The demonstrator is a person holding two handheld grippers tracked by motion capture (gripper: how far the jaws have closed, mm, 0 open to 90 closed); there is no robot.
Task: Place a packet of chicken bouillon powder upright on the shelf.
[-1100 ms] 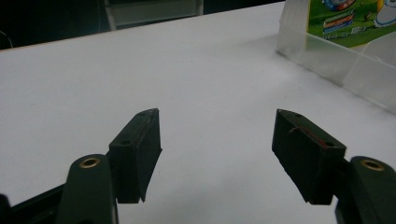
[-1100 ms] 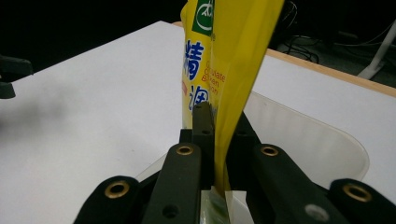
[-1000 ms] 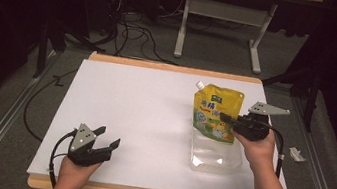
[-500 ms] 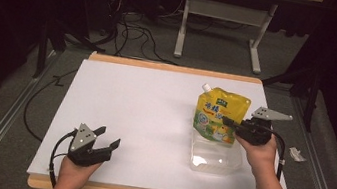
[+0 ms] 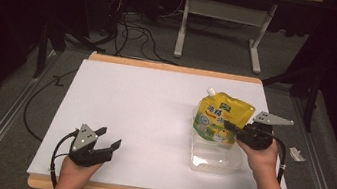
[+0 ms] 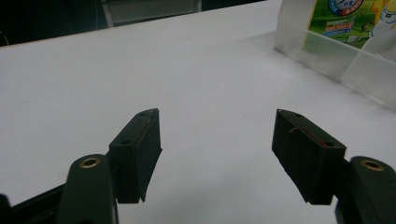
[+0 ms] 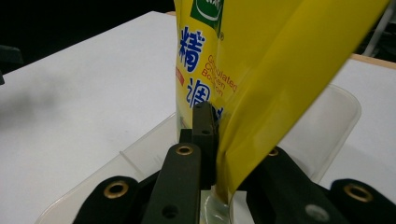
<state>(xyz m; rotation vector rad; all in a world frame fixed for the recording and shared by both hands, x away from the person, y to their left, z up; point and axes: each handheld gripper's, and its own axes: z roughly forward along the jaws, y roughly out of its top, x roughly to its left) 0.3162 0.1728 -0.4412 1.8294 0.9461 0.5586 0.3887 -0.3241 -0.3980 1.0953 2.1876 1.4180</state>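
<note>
The yellow pouch (image 5: 223, 117), printed with blue characters and capped by a white spout, stands tilted above the clear plastic container (image 5: 215, 157) near the table's right edge, its lower end at the container's far rim. The right gripper (image 5: 232, 128) is clamped on the pouch, its jaws pressed together on the yellow film in the right gripper view. The left gripper (image 5: 108, 137) rests near the front left corner with its jaws spread wide apart over bare surface. The table (image 5: 143, 116) has a white top with a wooden border. Grey carpet, black cables (image 5: 130, 33) and a white table frame (image 5: 220, 19) lie beyond in a dark room.
</note>
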